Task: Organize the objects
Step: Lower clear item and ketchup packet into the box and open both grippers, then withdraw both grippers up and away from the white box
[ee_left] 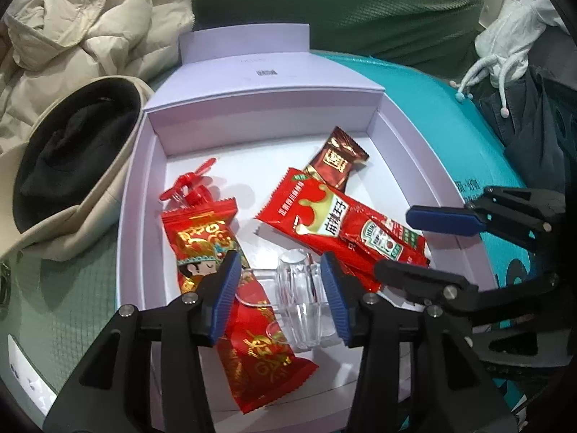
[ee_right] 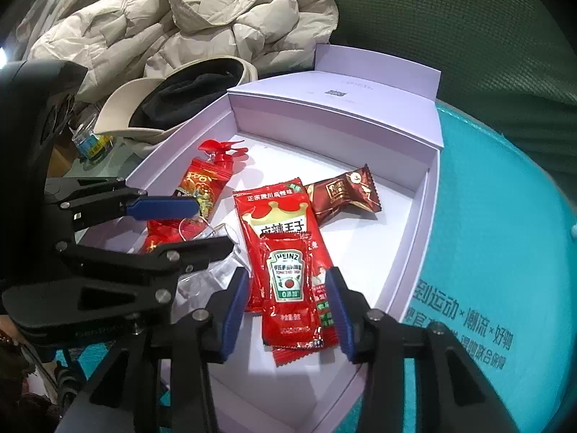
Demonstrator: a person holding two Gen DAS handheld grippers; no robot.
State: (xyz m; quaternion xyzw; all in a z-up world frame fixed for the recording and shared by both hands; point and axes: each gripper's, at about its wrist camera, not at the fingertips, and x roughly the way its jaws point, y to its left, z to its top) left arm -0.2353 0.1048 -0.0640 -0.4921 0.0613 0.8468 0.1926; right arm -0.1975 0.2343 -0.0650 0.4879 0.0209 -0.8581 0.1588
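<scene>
Here, left gripper point(ee_left: 279, 283) jaws parted around clear holder point(ee_left: 299, 303), untouched

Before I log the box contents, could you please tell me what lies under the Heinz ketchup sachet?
The Heinz ketchup sachet lies on a larger red snack packet, which rests on the box floor. Anything beneath that packet is covered.

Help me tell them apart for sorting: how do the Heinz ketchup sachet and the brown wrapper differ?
The small red Heinz ketchup sachet lies atop a bigger red packet; the dark brown foil snack wrapper is partly tucked under that packet. The sachet is flat, the wrapper puffier. Both lie in the pale open box.
</scene>
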